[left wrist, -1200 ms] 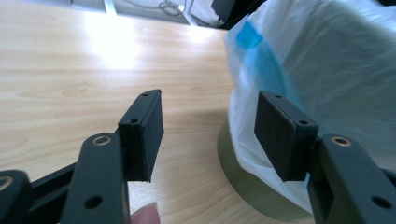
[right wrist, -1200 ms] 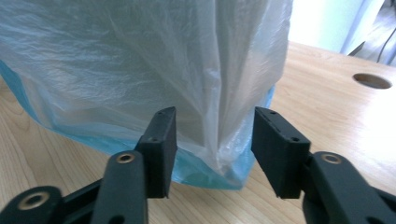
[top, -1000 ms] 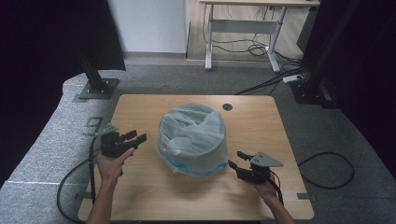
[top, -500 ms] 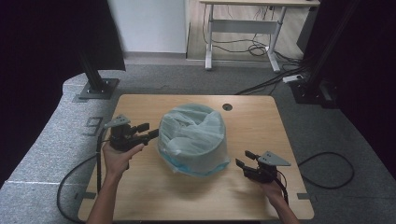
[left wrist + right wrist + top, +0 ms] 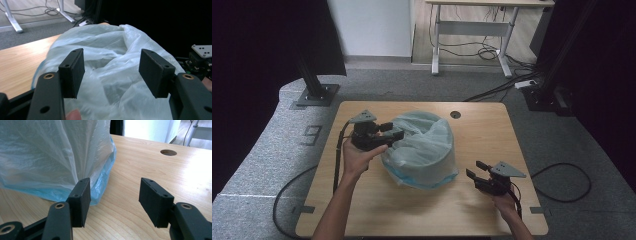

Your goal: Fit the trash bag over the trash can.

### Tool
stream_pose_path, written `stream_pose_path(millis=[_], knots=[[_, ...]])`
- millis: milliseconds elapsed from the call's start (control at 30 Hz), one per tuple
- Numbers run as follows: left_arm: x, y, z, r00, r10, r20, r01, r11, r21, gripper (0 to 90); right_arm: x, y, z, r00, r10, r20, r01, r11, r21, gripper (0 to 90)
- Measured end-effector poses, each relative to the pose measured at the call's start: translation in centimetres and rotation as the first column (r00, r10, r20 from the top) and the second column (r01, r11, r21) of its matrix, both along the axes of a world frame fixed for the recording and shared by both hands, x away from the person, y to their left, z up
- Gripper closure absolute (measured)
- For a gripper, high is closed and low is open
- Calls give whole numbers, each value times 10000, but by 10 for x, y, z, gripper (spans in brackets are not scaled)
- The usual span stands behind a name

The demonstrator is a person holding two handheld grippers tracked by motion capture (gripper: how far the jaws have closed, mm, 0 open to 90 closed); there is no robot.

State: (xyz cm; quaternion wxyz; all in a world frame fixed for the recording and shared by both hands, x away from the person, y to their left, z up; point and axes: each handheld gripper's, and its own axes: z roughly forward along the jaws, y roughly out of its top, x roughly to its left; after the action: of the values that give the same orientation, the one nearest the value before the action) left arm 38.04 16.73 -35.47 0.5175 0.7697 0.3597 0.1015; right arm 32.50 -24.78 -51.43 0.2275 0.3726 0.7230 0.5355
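On wood table (image 5: 482,210): crinkly translucent plastic bag (image 5: 424,150)

**Matching black grippers, bare forearms**

Both the left gripper (image 5: 395,132) and right gripper (image 5: 475,169) are black, with flat rectangular pads, brass-coloured pivot pins, small screw holes, a grey three-cornered plate on top and a trailing black cable. No sleeves.

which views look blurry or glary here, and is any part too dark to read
High view: sharp, dark at both sides. Left gripper view: fingers sharp, plastic bag soft, black behind. Right gripper view: crisp, bright glare on the table.
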Motion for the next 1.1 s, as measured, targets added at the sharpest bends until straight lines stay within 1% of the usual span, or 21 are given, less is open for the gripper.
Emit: stream_pose_path(millis=[67,100,133,167,200,300,400,433,467,533,600,667,700,733,767,800,833,867,900,1000,1100], knots=[[4,-7,2,9997,-192,-127,191,9998,-83,370,-1,-1,0,10000,-6,-9,6,10000,27,418],[4,-7,2,9997,-192,-127,191,9998,-83,369,-1,-1,1,10000,-15,-1,15,10000,24,418],[9,-15,6,9993,-318,-207,321,9994,124,368,-1,-2,0,10000,-26,16,26,10000,42,418],[12,-20,7,9992,-333,-203,339,9990,296,368,-1,-3,0,10000,-51,5,51,10000,56,418],[15,-24,9,9990,-372,-239,381,9986,376,367,-1,-4,0,10000,-91,-17,91,9999,74,418],[21,-37,12,9991,-412,-135,417,9984,380,366,-2,-6,0,9998,-177,-55,177,9998,95,418],[26,-48,15,9975,-680,-215,686,9972,296,365,-3,-8,1,9997,-239,-38,239,9996,119,418],[26,-48,15,9975,-680,-215,686,9972,296,365,-3,-8,1,9997,-239,-38,239,9996,119,418],[28,-55,17,9964,-815,-222,823,9959,366,365,-2,-9,1,9995,-319,-61,320,9994,122,418],[29,-58,18,9959,-878,-224,886,9953,389,365,-3,-9,2,9988,-481,21,481,9988,9,418],[35,-69,19,9929,-1107,-425,1125,9928,418,363,-3,-9,3,9986,-509,111,509,9987,-20,419],[40,-76,18,9899,-1265,-638,1287,9912,317,365,-3,-9,4,9988,-470,107,470,9989,-3,420],[40,-76,18,9899,-1265,-638,1287,9912,317,371,-3,-10,4,9990,-443,67,443,9990,2,419],[45,-84,17,9842,-1525,-901,1562,9871,357,372,-3,-10,3,9990,-448,44,448,9990,0,420],[45,-84,17,9842,-1525,-901,1562,9871,357,377,-3,-10,3,9990,-448,44,448,9990,0,420],[49,-92,15,9840,-1465,-1012,1539,9857,693,382,-4,-11,3,9989,-463,28,463,9989,3,420],[51,-95,14,9827,-1483,-1112,1576,9842,808,385,-4,-12,3,9988,-481,8,481,9988,-1,419],[51,-95,14,9827,-1483,-1112,1576,9842,808,387,-4,-12,3,9988,-481,8,481,9988,-1,419],[56,-100,11,9803,-1474,-1315,1602,9827,930,387,-3,-12,3,9987,-502,-14,502,9987,10,419],[62,-103,7,9791,-1319,-1547,1483,9840,991,395,-3,-13,3,9987,-504,-36,505,9987,27,418],[66,-105,4,9768,-1274,-1719,1480,9826,1127,400,-3,-14,3,9986,-530,-52,530,9986,49,419]])
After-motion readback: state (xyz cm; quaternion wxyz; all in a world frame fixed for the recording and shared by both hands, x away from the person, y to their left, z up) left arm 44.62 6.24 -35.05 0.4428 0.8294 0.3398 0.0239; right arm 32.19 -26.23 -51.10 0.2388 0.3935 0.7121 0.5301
